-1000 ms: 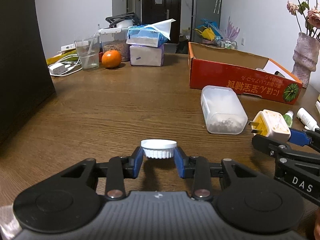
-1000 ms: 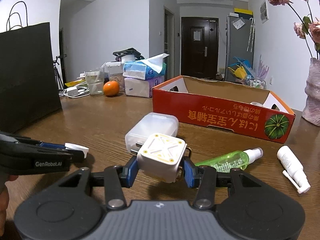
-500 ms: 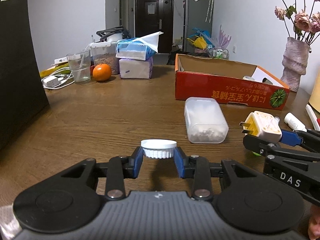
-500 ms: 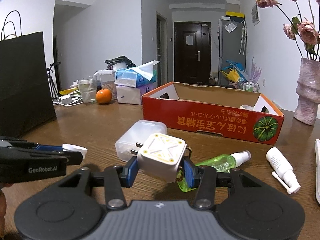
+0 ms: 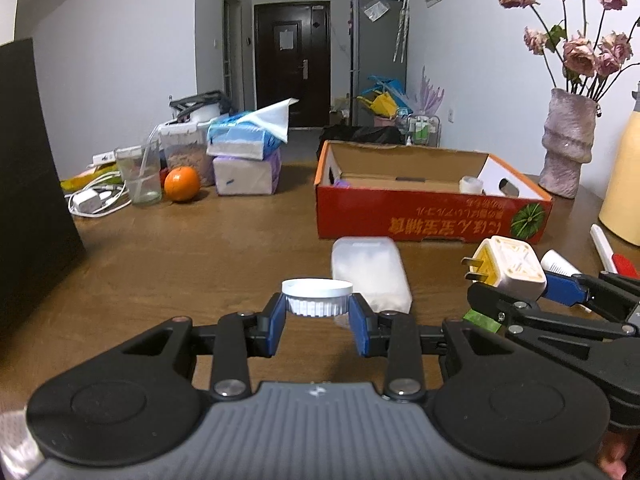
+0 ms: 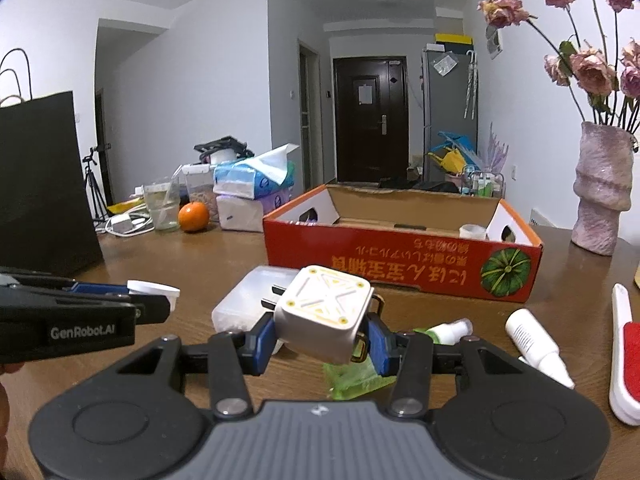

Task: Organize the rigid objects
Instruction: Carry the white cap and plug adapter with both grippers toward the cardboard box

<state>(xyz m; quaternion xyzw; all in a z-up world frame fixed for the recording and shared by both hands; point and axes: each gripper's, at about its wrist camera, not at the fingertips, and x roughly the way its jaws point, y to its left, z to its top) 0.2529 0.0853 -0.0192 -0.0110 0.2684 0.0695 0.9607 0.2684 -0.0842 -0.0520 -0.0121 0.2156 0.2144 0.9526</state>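
- L gripper (image 5: 317, 309) clamps small white ribbed plastic cap (image 5: 317, 295) btwn blue pads, above wooden table (image 5: 180, 264).
- R gripper (image 6: 323, 330) grips white cube plug adapter (image 6: 325, 318), near red cardboard box (image 6: 400, 268).

Black hand-held gripper (image 5: 317, 311), blue pads, grey ribbed body.

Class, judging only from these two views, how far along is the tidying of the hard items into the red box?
Done: a small white jar sits in the red box. In hand: left tongs grip a white cap; right tongs grip a plug adapter. Left: translucent case, green spray bottle, white tube.
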